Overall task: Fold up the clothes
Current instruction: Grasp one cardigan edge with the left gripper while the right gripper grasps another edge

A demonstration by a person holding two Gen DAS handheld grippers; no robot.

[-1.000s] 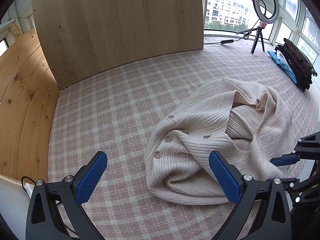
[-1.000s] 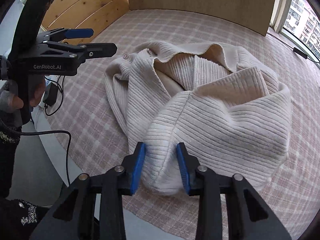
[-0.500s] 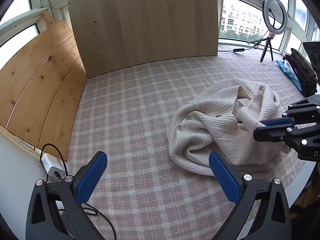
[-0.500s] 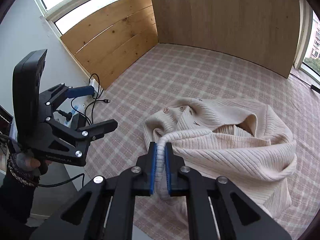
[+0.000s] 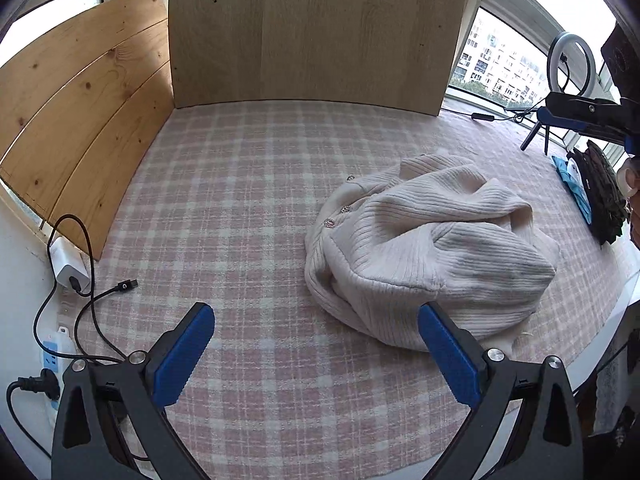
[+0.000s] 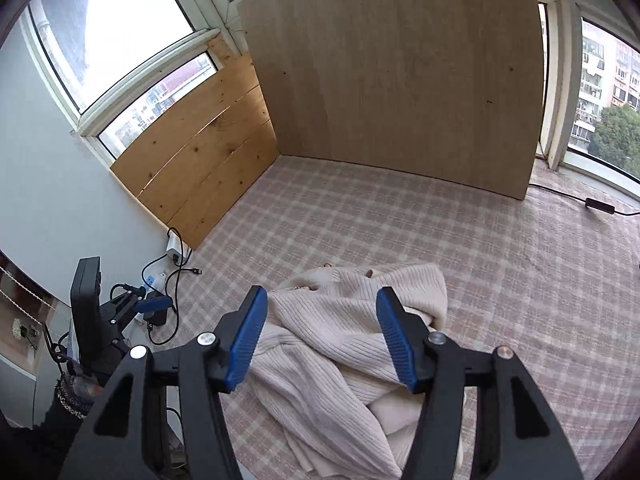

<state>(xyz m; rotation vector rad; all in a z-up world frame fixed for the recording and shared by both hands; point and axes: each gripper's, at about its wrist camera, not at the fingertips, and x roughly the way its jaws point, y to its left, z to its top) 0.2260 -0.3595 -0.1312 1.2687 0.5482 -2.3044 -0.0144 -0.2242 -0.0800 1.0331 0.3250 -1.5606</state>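
Note:
A cream ribbed cardigan (image 5: 432, 248) with small metal buttons lies crumpled in a heap on the pink checked cloth (image 5: 240, 200), right of centre in the left wrist view. My left gripper (image 5: 316, 354) is open and empty, held near the front edge, left of the heap. My right gripper (image 6: 322, 338) is open and empty, raised above the cardigan (image 6: 340, 344), which lies loose below its blue pads. The right gripper also shows high at the right edge of the left wrist view (image 5: 580, 120).
Wooden boards (image 5: 312, 28) wall the back and left of the table. A white charger (image 5: 70, 266), black cables and a power strip (image 5: 54, 360) lie at the left edge. A ring light (image 5: 568, 60) and a dark folded stack (image 5: 600, 192) stand at the far right.
My right gripper let go of the cardigan, opened and rose well above it; the garment dropped back into a heap. My left gripper pulled back and stayed open.

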